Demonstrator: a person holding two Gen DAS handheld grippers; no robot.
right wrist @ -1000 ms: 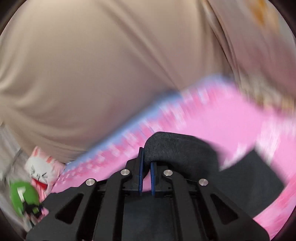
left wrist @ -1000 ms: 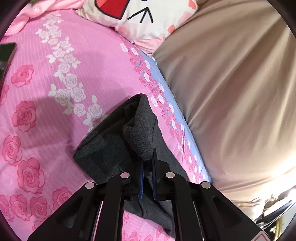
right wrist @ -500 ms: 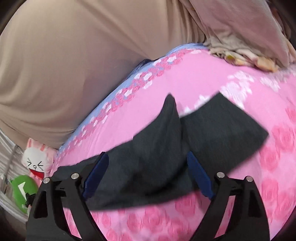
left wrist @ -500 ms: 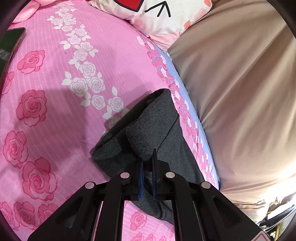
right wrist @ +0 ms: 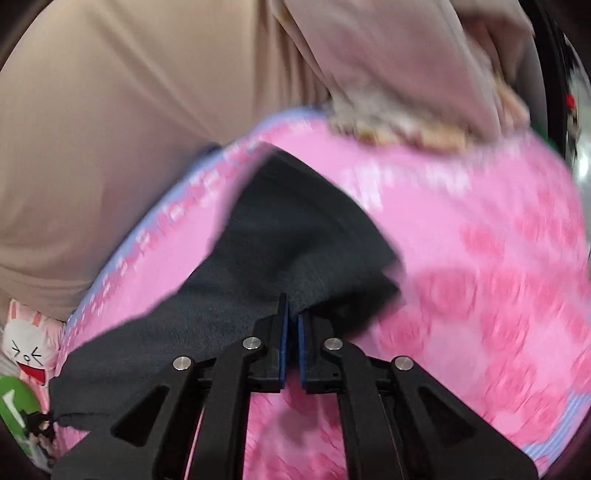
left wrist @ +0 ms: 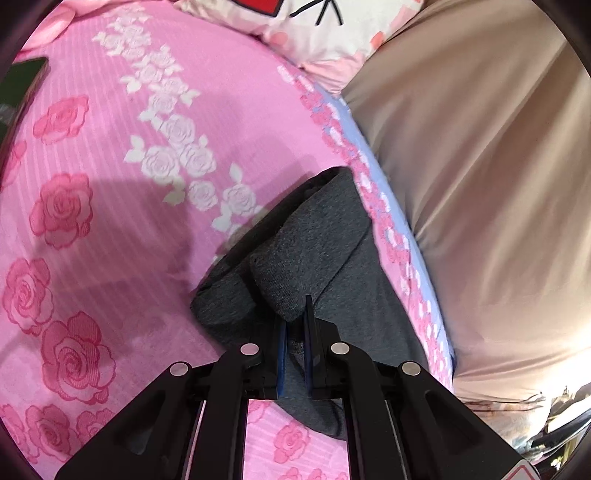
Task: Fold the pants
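Note:
Dark grey pants (left wrist: 321,240) lie on the pink rose bedsheet (left wrist: 110,221), close to its blue-trimmed edge. My left gripper (left wrist: 293,314) is shut on a rolled fold of the fabric, which bulges up just beyond the fingertips. In the blurred right wrist view the pants (right wrist: 280,229) spread flat toward the left. My right gripper (right wrist: 291,310) is shut on their near edge, with a pinch of cloth between the blue pads. What lies under the fold is hidden.
A large beige cover (left wrist: 480,184) rises along the bed's edge. A cartoon pillow (left wrist: 314,33) lies at the head, and a dark phone (left wrist: 26,77) at the far left. A bunny-print pillow (right wrist: 26,350) and a green object (right wrist: 14,402) sit at the left.
My right gripper let go of the fold, opened wide, dropped toward the bed and shut again on the pants' edge. The left gripper sank a little, keeping its grip.

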